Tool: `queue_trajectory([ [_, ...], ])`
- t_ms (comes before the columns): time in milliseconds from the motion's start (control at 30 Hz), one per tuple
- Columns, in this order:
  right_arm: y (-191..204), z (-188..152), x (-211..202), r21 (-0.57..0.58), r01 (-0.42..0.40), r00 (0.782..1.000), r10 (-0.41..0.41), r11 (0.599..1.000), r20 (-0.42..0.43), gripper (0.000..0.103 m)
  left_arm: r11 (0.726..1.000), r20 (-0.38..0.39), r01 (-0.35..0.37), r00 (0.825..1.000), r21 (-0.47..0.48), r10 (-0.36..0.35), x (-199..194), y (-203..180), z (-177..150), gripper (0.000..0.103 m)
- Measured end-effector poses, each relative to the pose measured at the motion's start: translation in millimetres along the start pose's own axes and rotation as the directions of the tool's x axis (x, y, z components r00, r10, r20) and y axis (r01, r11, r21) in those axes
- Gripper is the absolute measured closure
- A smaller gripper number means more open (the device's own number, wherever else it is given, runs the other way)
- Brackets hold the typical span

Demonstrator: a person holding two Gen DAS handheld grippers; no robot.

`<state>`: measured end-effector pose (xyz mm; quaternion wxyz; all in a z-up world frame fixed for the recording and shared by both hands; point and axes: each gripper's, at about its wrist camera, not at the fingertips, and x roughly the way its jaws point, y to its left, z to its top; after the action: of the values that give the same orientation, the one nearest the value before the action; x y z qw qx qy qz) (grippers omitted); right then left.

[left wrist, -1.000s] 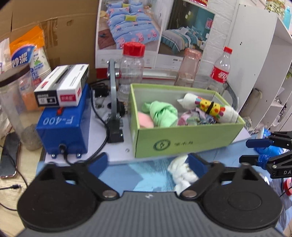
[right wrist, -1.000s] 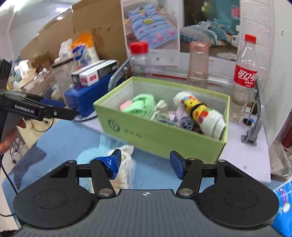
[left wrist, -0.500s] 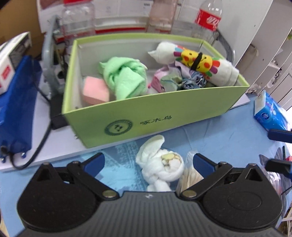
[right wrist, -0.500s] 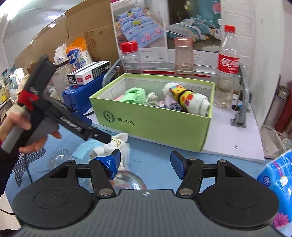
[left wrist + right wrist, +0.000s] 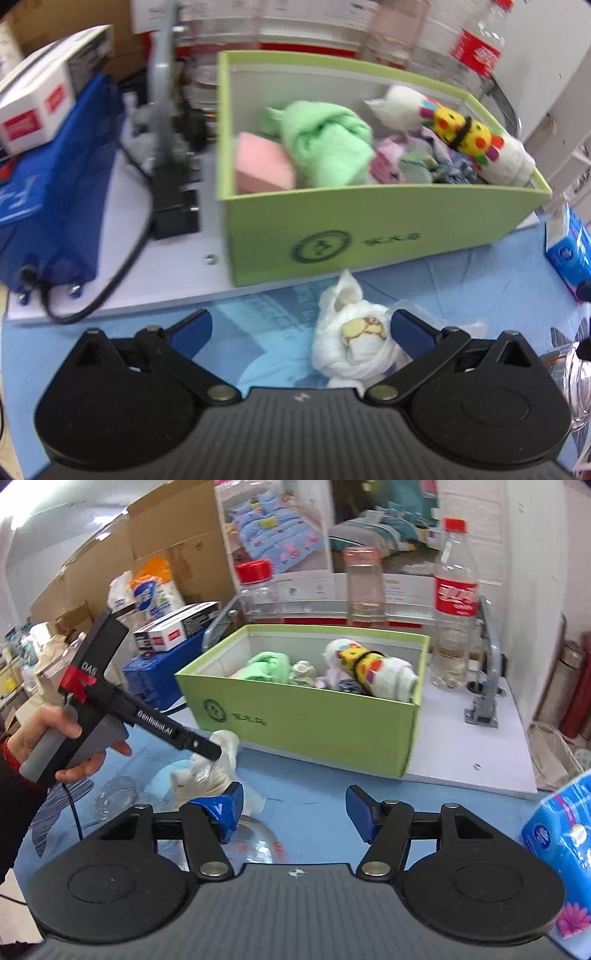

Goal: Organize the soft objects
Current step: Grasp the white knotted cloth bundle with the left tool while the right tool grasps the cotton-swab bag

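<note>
While the left claw (image 5: 301,332) gaped wide around the white bundle (image 5: 352,341) on the desk (image 5: 480,284) — box (image 5: 369,229) at twelve o'clock — shift right, centre it, then squeeze; right claw (image 5: 293,812) hung open, empty.

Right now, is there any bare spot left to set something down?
Yes: blue cloth between the green box and the right gripper, and white board right of the box. It is crowded left, around the white bundle and left gripper.
</note>
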<state>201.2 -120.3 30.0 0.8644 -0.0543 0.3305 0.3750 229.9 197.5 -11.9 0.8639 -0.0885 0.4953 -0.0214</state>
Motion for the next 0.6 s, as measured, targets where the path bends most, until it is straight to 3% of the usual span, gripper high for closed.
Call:
queue_trajectory([
  [67, 14.2, 4.2, -0.6, -0.052, -0.011, 1.0, 0.01, 0.999, -0.008, 0.056, 0.999, 0.027, -0.027, 0.999, -0.027, 0.028, -9.8, 12.0, -3.9, 0.001],
  [233, 41.3, 15.9, 1.0, -0.151, -0.015, 1.0, 0.012, 0.988, -0.024, 0.055, 0.977, 0.041, -0.198, 0.979, -0.08, 0.201, -25.2, 45.2, -18.3, 0.001],
  [333, 51.6, 24.3, 9.5, -0.196, -0.002, 0.999, -0.007, 0.981, -0.042, 0.055, 0.977, 0.042, -0.16, 0.985, -0.142, 0.167, -32.7, 61.6, -26.0, 0.001],
  [433, 69.7, 38.9, 34.8, -0.29, -0.035, 0.992, -0.002, 0.956, -0.127, 0.055, 0.983, 0.067, -0.111, 0.99, -0.145, 0.122, -40.0, 58.9, -27.0, 0.001],
  [533, 89.0, 53.7, 75.9, -0.345, -0.099, 0.963, 0.002, 0.933, -0.27, 0.055, 0.988, 0.086, -0.087, 0.991, -0.125, 0.099, -45.5, 50.2, -24.7, 0.001],
  [600, 96.5, 65.1, 104.5, -0.309, -0.132, 0.935, 0.015, 0.942, -0.354, 0.054, 0.99, 0.094, -0.07, 0.992, -0.12, 0.082, -45.0, 45.3, -24.2, 0.001],
])
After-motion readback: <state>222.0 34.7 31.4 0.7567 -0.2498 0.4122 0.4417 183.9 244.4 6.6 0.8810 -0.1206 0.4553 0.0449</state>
